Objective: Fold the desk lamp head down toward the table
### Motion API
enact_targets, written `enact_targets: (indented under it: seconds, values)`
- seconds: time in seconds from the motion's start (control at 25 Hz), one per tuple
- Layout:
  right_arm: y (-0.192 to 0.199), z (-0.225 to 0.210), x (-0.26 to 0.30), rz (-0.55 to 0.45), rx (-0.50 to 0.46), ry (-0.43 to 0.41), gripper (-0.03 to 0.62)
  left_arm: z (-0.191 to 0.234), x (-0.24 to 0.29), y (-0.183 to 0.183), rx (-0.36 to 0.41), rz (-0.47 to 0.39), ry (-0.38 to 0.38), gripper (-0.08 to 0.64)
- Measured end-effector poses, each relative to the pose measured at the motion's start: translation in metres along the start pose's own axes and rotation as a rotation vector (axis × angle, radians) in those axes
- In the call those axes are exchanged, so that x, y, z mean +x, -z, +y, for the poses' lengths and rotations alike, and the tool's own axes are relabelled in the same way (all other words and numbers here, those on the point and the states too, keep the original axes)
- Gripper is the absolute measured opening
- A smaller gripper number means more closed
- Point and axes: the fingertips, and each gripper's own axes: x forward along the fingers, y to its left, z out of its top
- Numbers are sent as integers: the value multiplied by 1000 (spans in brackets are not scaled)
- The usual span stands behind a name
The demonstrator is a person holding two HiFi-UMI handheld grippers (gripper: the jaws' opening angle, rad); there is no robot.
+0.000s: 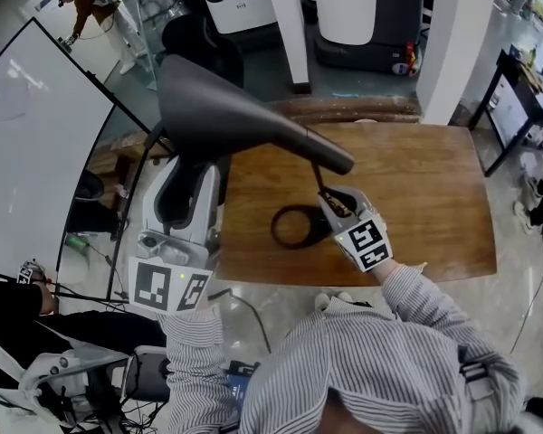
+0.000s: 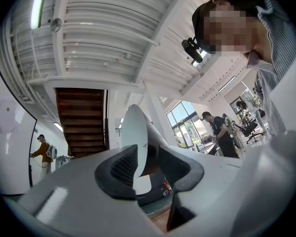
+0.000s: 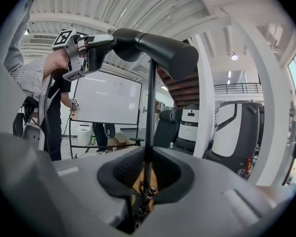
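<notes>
Striped sleeves (image 1: 407, 333) of the person fill the bottom of the head view, and one gripper reaches out from each arm.

The left gripper (image 1: 188, 172) is up high at the wide end of the lamp head (image 1: 244, 116). Its jaws are wide apart. The edge of the wide end sits between them, but the pads do not seem to squeeze it yet.

The right gripper (image 1: 337, 208) is down low on the table (image 1: 416, 197). Its jaws are closed on the thin stem (image 1: 324, 186), just above the ring base (image 1: 285, 233). It looks like it is there to keep the lamp from tipping.

The lamp head is long and shaped like a cone. It lies almost flat, high over the table. Its thin end sits on top of the stem, near the right gripper. Its wide end sticks out past the table edge, to the left and away from the person. So the left gripper is the nearer one to the part that has to swing. The bend is at the thin end, and the table is right below. To fold the head, the wide end likely has to go down while the stem stays still.

Counted up, one lamp is on the table, with one head, one stem and one ring base. Two grippers are at work on it.
</notes>
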Motion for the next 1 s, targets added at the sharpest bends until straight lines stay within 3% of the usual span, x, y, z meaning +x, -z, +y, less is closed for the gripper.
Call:
enact_targets:
  seconds: [0.16, 0.48, 1.0]
  values:
    - [2, -3, -1, -3, 9, 5, 52, -8, 4, -4, 25, -5, 52, 71]
    - [5, -1, -1, -15, 26, 0, 52, -9, 0, -1, 2, -31, 80, 61]
    - [6, -3, 0, -18, 48, -22, 49, -1, -22, 42, -188, -33, 66, 51]
